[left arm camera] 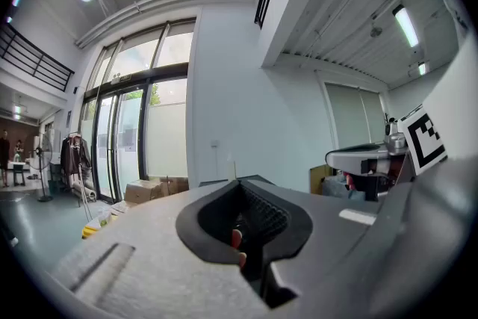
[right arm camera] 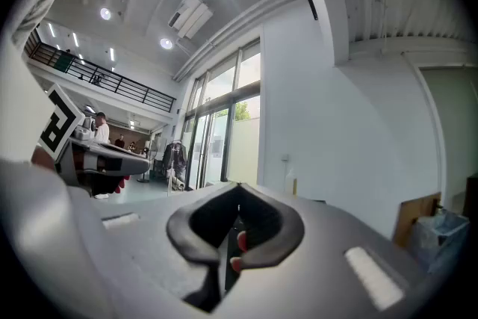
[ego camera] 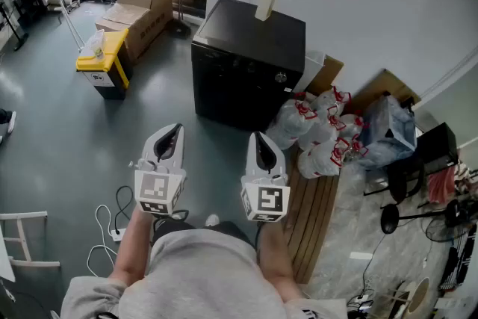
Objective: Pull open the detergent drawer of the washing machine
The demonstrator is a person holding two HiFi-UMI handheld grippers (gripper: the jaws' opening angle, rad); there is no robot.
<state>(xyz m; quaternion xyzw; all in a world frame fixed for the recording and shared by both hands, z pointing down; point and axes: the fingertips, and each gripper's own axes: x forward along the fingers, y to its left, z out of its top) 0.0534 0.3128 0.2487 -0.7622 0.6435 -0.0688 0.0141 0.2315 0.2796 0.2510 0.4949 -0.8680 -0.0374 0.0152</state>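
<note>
The black washing machine (ego camera: 246, 60) stands against the white wall ahead, a round knob (ego camera: 280, 77) on its front and a pale bottle (ego camera: 264, 4) on top. I cannot make out its detergent drawer from here. My left gripper (ego camera: 173, 129) and right gripper (ego camera: 256, 137) are held side by side over the grey floor, well short of the machine and pointing toward it. Both are shut with nothing between the jaws, as the left gripper view (left arm camera: 243, 224) and the right gripper view (right arm camera: 235, 231) also show.
White bags with red handles (ego camera: 317, 131) are piled right of the machine, beside wooden planks (ego camera: 314, 213). A yellow box (ego camera: 104, 60) and cardboard boxes (ego camera: 138, 4) sit to the left. White cables (ego camera: 112, 228) and a white frame (ego camera: 22, 235) lie at lower left.
</note>
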